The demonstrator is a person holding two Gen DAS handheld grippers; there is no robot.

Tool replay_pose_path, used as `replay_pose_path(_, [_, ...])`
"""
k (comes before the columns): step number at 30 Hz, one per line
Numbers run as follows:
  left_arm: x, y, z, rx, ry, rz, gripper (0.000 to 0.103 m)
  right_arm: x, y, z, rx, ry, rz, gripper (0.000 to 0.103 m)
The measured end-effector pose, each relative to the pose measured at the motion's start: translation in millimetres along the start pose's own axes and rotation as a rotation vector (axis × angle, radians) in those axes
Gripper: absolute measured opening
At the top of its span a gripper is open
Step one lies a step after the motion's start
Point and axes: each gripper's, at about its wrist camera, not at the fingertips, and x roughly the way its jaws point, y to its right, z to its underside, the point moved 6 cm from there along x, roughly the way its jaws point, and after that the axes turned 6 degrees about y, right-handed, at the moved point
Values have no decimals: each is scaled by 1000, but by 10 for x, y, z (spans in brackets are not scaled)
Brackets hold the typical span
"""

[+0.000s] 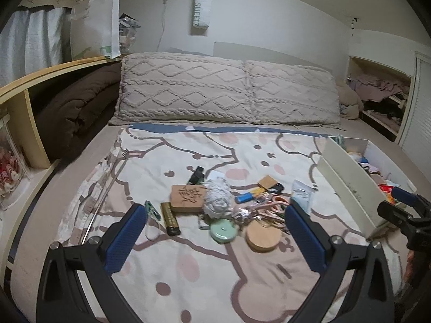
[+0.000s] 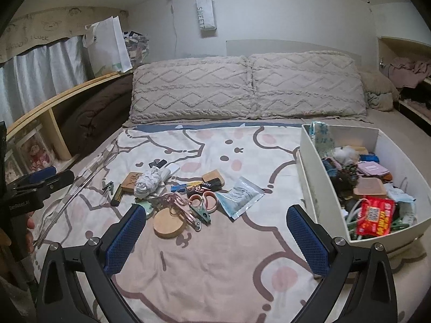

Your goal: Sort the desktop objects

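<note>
Open-topped white rectangular box (image 2: 339,134) at the bed's right, crammed with a red printed packet (image 2: 374,219) and pink card (image 2: 373,168); loose clutter, including a black tube lettered "SAFETY" (image 2: 211,183), on the patterned blanket (image 2: 204,263); left gripper (image 1: 215,231) and right gripper (image 2: 215,231) both spread wide, empty.

counted on the bed

two pillows (image 2: 247,86) at the head. one white box (image 2: 309,167), crammed beyond counting. in the loose pile: one round wooden coaster (image 2: 169,224), one carved wooden block (image 1: 187,197), one pair of scissors (image 2: 204,199), one ball of yarn (image 1: 216,195), one foil packet (image 2: 239,196), one green tape measure (image 1: 223,230).
</note>
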Motion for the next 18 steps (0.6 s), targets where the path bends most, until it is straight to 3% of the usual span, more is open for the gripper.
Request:
replay_pose_path(10, [255,-183,66,5,46,-52,103,284,60,74,13,26,26,103])
replay_pose_path(18, [340,-181,186,28,58,-52,103,402,39,198,-5,25,24,103])
